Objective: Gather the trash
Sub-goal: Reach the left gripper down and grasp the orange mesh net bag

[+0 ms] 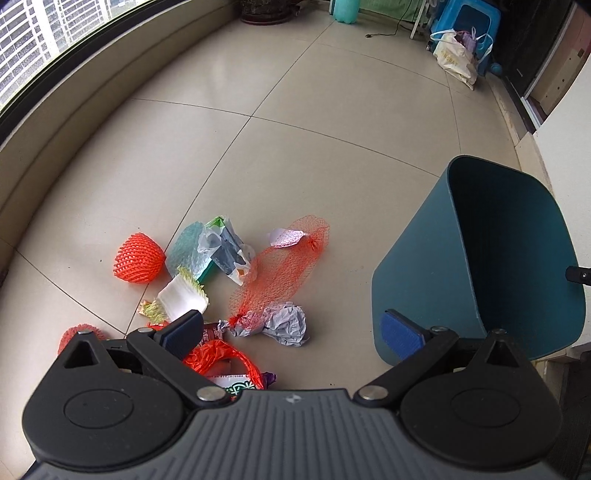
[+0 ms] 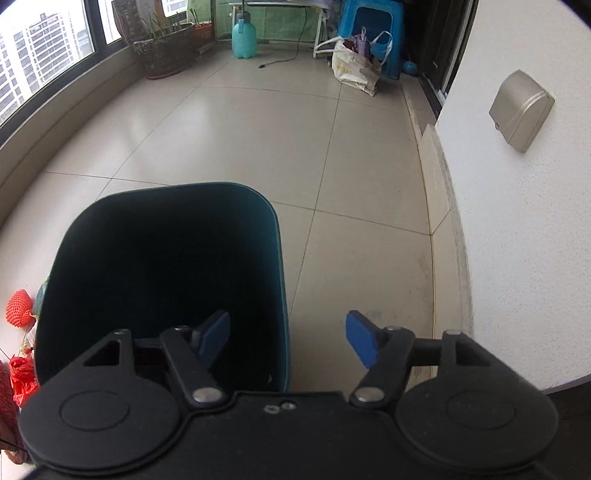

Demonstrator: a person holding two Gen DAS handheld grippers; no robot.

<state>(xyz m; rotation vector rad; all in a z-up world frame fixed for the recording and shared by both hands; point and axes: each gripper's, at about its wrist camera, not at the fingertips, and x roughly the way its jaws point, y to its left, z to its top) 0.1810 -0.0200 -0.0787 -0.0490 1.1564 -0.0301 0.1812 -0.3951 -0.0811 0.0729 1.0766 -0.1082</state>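
Trash lies in a heap on the tiled floor: an orange foam net, a red mesh bag, crumpled grey paper, a white foam sleeve, crumpled plastic bags and a red plastic bag. A dark teal bin stands to the right of the heap. My left gripper hangs open above the near side of the heap, holding nothing. My right gripper is open over the bin. Its left finger is inside the bin and its right finger outside, with the bin's right wall between them, untouched.
A white wall with a grey box runs close on the right of the bin. A curved window ledge bounds the left. At the far end stand a plant pot, a teal spray bottle, a blue stool and a shopping bag.
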